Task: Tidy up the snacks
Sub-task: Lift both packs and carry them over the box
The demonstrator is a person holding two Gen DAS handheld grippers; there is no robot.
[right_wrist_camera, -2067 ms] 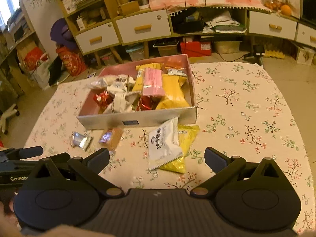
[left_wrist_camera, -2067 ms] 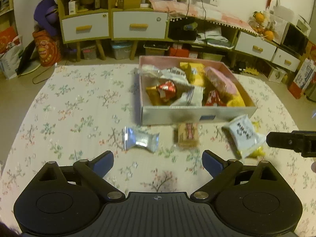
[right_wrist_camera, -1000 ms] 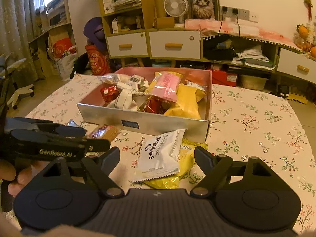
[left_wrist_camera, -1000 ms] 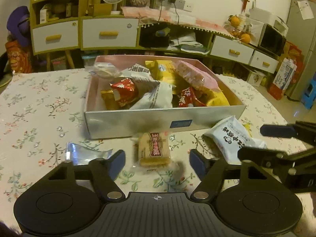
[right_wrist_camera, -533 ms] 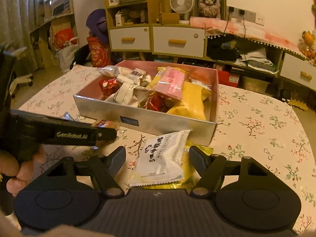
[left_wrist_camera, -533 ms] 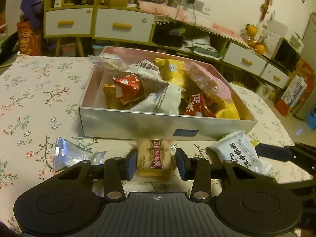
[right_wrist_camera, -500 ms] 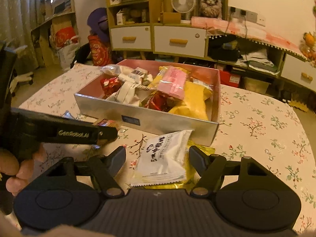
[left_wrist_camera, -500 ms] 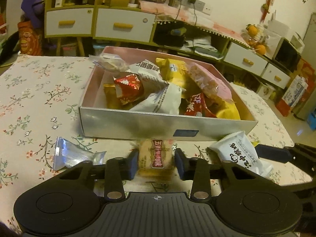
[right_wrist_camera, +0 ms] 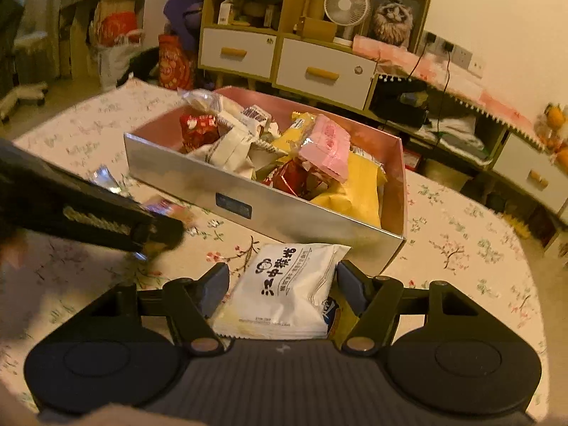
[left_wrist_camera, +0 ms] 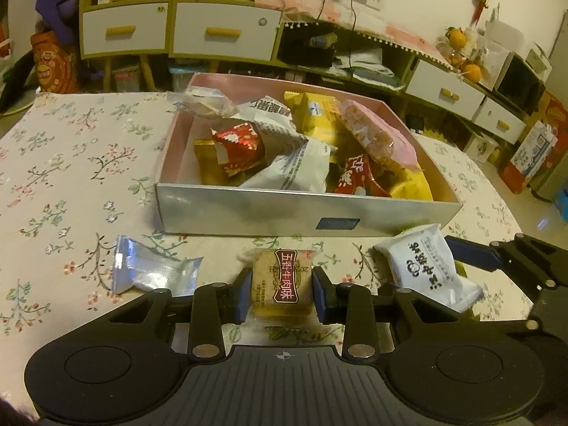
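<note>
Our left gripper has its fingers pressed against both sides of a small square biscuit packet, clear wrap over a tan cake with a red label band, lying on the surface just before the box's near wall. Our right gripper has its fingers set wide around a white pillow-shaped packet with black print, resting on a yellow packet; neither pad touches it. Left of the biscuit lies a crinkled silver foil packet. Beyond them sits the silver-walled, pink-lined rectangular box, heaped with glossy red, white, yellow and pink wrappers, on the floral cloth-covered surface.
</note>
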